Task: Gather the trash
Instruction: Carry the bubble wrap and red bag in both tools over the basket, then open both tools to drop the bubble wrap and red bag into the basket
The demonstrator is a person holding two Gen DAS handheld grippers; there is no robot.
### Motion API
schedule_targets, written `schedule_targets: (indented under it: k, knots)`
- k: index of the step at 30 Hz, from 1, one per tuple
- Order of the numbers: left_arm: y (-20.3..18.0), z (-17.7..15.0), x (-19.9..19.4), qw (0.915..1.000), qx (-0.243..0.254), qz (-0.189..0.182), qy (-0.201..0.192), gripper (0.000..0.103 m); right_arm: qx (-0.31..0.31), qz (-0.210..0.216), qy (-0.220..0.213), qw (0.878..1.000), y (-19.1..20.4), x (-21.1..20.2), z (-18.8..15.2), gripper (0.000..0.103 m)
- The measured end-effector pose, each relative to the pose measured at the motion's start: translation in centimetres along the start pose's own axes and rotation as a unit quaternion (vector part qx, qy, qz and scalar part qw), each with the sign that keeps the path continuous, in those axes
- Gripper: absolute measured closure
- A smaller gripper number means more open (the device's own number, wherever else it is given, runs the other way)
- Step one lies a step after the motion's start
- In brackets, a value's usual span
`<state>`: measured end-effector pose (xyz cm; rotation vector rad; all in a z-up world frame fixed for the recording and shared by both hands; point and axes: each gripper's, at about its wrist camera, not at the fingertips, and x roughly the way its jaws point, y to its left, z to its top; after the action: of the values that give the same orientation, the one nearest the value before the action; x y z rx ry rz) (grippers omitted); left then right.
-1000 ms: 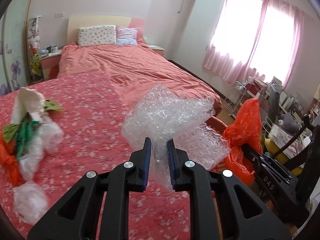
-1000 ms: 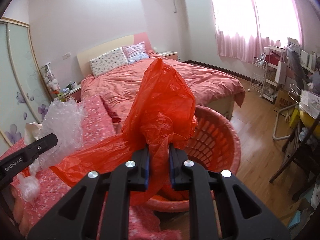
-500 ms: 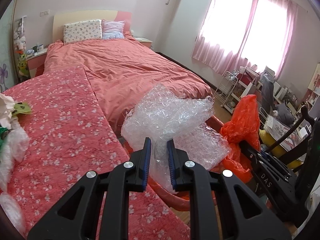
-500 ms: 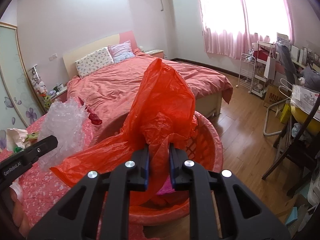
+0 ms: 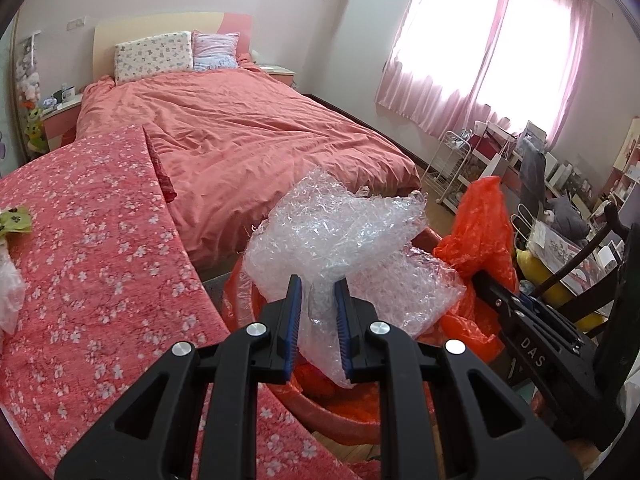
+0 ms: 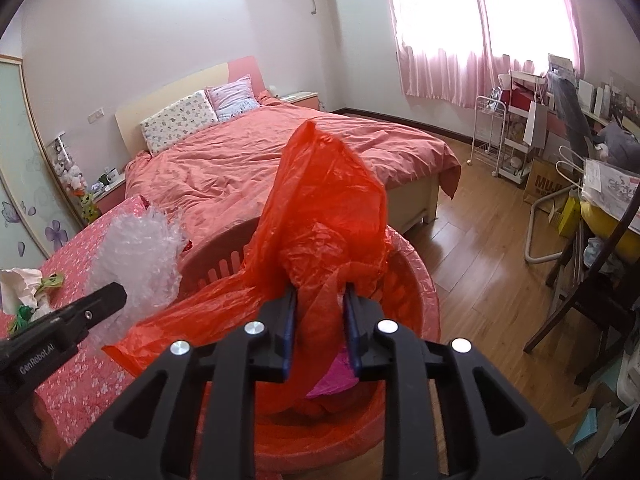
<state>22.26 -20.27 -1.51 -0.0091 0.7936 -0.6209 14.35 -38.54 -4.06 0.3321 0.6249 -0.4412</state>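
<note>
My left gripper (image 5: 317,292) is shut on a crumpled sheet of clear bubble wrap (image 5: 340,236) and holds it above the red plastic basket (image 5: 320,408). My right gripper (image 6: 320,300) is shut on an orange-red plastic bag (image 6: 320,208) and holds it over the same basket (image 6: 420,280). The bubble wrap (image 6: 140,252) and the left gripper's body show at the left of the right wrist view. The orange bag (image 5: 480,232) shows at the right of the left wrist view. A magenta scrap (image 6: 334,376) lies inside the basket.
A table with a red flowered cloth (image 5: 92,280) is on the left, with more trash (image 6: 28,288) at its far end. A bed with a salmon cover (image 6: 280,152) stands behind. A dark chair (image 6: 592,300) and cluttered shelves are at the right on the wooden floor.
Both grippers have moved right, off the table and over the basket, each still holding its item. The trash pile on the table has slid out of the left wrist view.
</note>
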Motion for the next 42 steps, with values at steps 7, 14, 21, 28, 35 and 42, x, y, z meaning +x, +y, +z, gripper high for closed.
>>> schedule_targets:
  k: [7,14,21,28,35,42]
  knots:
    - [0.7,-0.3,1.1,0.9997,-0.013,0.003,0.020,0.067,0.015,0.005,0.008,1.000,-1.1,0.9,0.5,0.064]
    - [1.5,-0.6,0.3,0.9994,-0.020,0.025,0.016,0.055,0.013,0.000,0.003,1.000,-1.0,0.3,0.2,0.060]
    - [2.2,-0.2,-0.3,0.9990,-0.014,0.041,0.011,0.042,0.009,0.003,-0.002,1.000,-0.5,-0.6,0.2,0.060]
    - [0.5,0.8,-0.9,0.9996,-0.014,-0.012,0.020,0.031,0.005,-0.005,-0.007,1.000,-0.8,-1.6,0.0,0.057]
    - [1.4,0.5,-2.9,0.9994,-0.010,0.034,-0.006,0.031,0.005,-0.007,-0.016,1.000,-0.9,-3.1,0.4,0.056]
    - [4.1,-0.5,-8.3,0.9931,0.001,0.104,-0.056,0.031,-0.021,0.012,-0.025,0.999,1.7,-5.3,0.3,0.054]
